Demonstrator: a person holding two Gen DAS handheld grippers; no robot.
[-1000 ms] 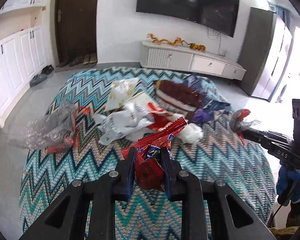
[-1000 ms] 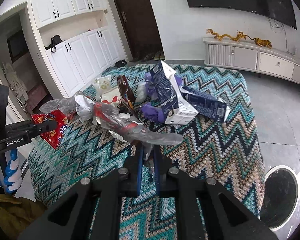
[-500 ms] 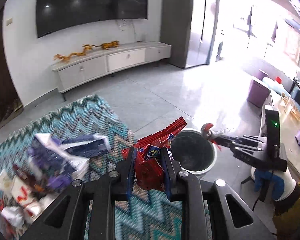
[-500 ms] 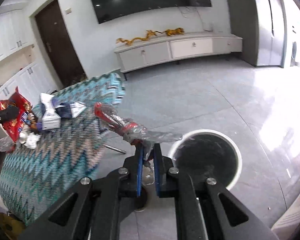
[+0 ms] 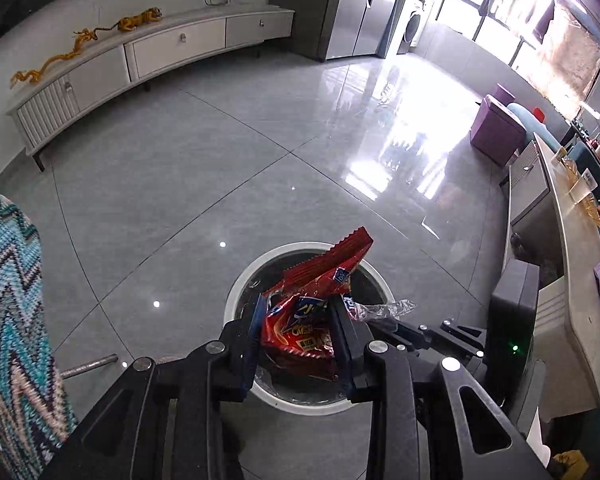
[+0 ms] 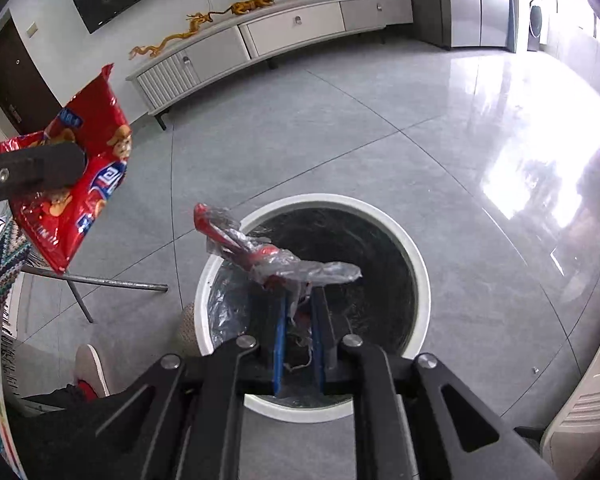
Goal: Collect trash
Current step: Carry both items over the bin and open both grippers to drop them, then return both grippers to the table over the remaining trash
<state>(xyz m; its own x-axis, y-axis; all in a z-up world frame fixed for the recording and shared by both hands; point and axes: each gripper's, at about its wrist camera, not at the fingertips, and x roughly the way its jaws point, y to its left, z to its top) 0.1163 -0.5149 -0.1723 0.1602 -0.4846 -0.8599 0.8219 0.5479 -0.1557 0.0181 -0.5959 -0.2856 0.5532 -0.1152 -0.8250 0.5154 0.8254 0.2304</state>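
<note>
Grey glossy floor tiles (image 5: 228, 168) surround white-rimmed bin (image 6: 418, 264).

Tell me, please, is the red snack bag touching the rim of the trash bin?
Apart. The right wrist view shows the red snack bag held in the air by the left gripper, off to the side of the trash bin.

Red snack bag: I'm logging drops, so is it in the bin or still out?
Out. The red snack bag sits between the opening left gripper jaws, above the bin.
</note>
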